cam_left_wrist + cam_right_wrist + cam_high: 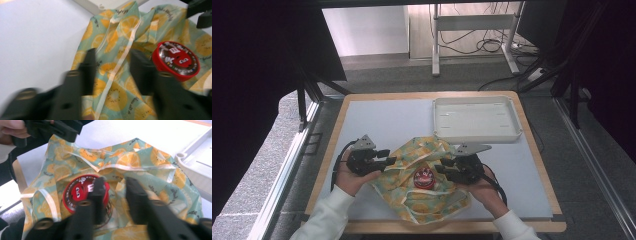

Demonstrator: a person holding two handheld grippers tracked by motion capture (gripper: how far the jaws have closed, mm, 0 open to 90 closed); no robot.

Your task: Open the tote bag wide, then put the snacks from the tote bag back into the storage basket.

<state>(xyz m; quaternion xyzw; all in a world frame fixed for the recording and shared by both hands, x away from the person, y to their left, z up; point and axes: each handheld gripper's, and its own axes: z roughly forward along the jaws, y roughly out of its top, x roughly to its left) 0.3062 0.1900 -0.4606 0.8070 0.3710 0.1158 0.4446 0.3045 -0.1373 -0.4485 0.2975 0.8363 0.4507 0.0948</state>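
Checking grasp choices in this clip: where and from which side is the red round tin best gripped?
Grip the red tin across its low side wall, coming from straight above with jaws spanning its width. It lies flat, lid up, on the fruit-print cloth, so the rim is free all round; avoid pinching cloth.

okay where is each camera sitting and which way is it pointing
High view: above the person's side, looking forward and down on the table; forearms, both hands.
Left gripper view: on the left gripper, looking along its jaws at the fruit-print cloth.
Right gripper view: on the right gripper, facing the cloth; other hand far off.
All share the red tin.
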